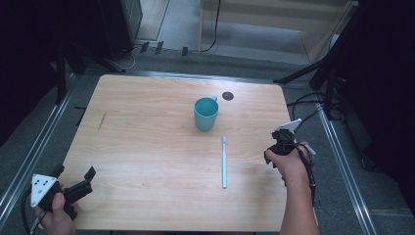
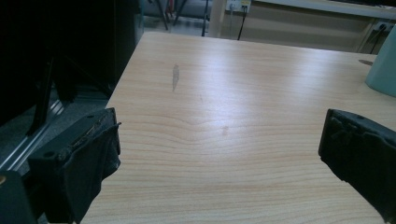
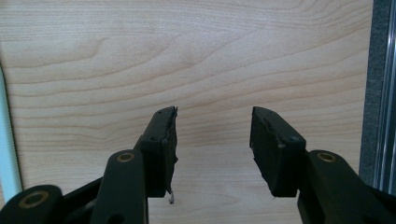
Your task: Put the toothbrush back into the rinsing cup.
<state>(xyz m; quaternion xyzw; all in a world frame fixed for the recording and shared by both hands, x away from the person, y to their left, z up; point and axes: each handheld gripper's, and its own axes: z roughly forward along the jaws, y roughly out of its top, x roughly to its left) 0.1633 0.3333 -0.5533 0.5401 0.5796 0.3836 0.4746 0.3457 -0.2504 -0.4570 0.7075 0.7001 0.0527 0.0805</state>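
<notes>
Resting on the wooden table (image 1: 147, 147), cup (image 1: 205, 113) and pen (image 1: 224, 161) lie between two grippers' open, empty fingers (image 3: 166, 140).

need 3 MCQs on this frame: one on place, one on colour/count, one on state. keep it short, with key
1. Where does the long pale blue pen lie?
A. inside the cup
B. flat on the light wooden table, on the person's side of the cup
C. between the right claw's jaws

2. What colour is the plastic cup with a handle?
A. red
B. teal
C. black

3. How does the right claw stand?
A. jaws apart, nothing between them
B. clamped on the pen
C. clamped on the cup

Key:
1 B: the high view shows the pen flat on the wood, apart from the cup.
2 B: the cup is teal in the high view.
3 A: the right gripper view shows bare wood between the jaws.
</notes>
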